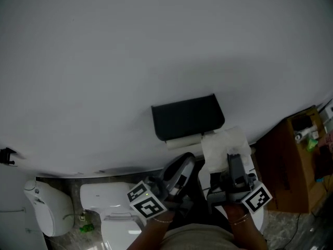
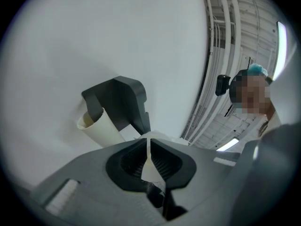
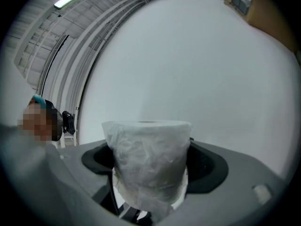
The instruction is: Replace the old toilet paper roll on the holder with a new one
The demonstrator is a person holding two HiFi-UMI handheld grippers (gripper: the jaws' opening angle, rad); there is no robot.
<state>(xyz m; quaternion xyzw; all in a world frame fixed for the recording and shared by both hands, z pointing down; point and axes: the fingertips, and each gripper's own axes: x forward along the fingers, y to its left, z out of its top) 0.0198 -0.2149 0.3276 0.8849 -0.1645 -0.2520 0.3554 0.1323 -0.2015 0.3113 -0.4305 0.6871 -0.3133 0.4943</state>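
Note:
A black holder [image 1: 187, 116] is fixed to the pale wall, with a bare cardboard tube [image 1: 183, 142] under its cover. In the left gripper view the holder [image 2: 117, 100] and the tube [image 2: 96, 126] lie just ahead, up and to the left. My left gripper [image 2: 149, 157] is shut on a thin white sheet of paper [image 2: 149, 166] that stands edge-on between the pads. It [image 1: 179, 173] hovers just below the holder. My right gripper [image 3: 148, 168] is shut on a new roll [image 3: 148, 159] wrapped in clear film. That roll [image 1: 225, 147] is held up just right of the holder.
A white toilet [image 1: 112, 207] stands below left, with a white bin [image 1: 47, 207] beside it. A brown wooden cabinet [image 1: 291, 160] stands against the wall at right. A person stands behind the grippers.

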